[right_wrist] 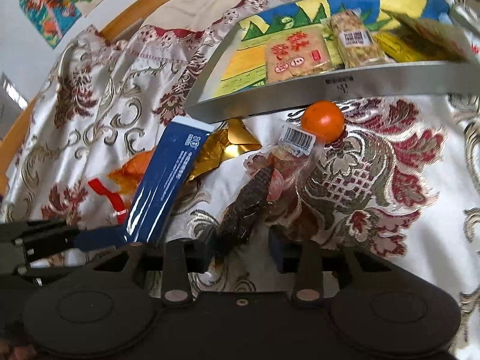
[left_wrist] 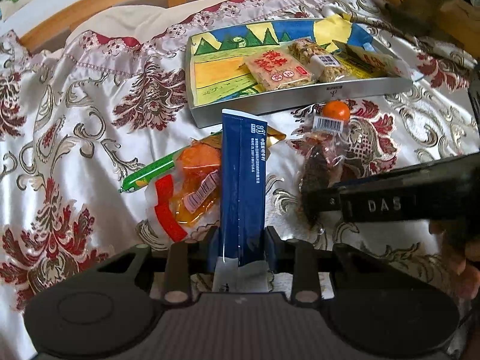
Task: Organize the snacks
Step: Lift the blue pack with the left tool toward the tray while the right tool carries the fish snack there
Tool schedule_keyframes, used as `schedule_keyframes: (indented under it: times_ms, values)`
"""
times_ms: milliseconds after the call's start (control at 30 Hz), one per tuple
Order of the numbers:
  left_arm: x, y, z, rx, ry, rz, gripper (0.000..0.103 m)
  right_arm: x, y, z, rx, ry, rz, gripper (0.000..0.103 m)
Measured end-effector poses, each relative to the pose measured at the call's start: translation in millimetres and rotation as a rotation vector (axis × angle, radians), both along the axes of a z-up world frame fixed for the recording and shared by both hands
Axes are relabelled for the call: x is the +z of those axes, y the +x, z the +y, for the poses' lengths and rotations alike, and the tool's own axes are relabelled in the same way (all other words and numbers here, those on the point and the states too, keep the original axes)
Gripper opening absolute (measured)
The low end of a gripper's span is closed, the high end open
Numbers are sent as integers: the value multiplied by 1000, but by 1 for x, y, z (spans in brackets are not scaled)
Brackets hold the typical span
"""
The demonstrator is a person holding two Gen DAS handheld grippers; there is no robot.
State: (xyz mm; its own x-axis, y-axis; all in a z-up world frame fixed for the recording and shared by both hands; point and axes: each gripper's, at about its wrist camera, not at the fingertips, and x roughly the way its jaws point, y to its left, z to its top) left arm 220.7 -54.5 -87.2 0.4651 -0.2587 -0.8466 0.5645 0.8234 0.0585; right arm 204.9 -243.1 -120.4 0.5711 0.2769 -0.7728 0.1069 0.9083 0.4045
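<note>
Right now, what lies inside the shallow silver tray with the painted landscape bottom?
Inside the shallow silver tray: a red-lettered cracker packet, a clear nut bar packet, then yellow packets overlapping. Whatever lies beneath them is covered; the left half shows bare painted bottom.

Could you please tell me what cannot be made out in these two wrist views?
- Shiny gold foil wrapper: left view, mostly hidden behind the dark blue stick sachet.
- Right end of the silver tray: right view, blurred and cut by the edge.
- Right gripper on the clear dark dried-snack pack: contact unclear.
</note>
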Motion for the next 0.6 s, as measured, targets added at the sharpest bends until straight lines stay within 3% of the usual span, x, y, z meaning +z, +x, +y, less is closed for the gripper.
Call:
schedule_keyframes:
  times_ms: [233, 300, 600]
  values:
    - [-2, 2, 0, 5, 1, 5, 35, -7, 8, -6, -34, 56, -53, 50]
    - [-2, 2, 0, 5, 0, 5, 34, -7, 8, -4, -41, 22, -53, 29]
    - [3, -1, 2, 6, -46, 22, 31, 11, -4, 1, -29, 24, -107, 20]
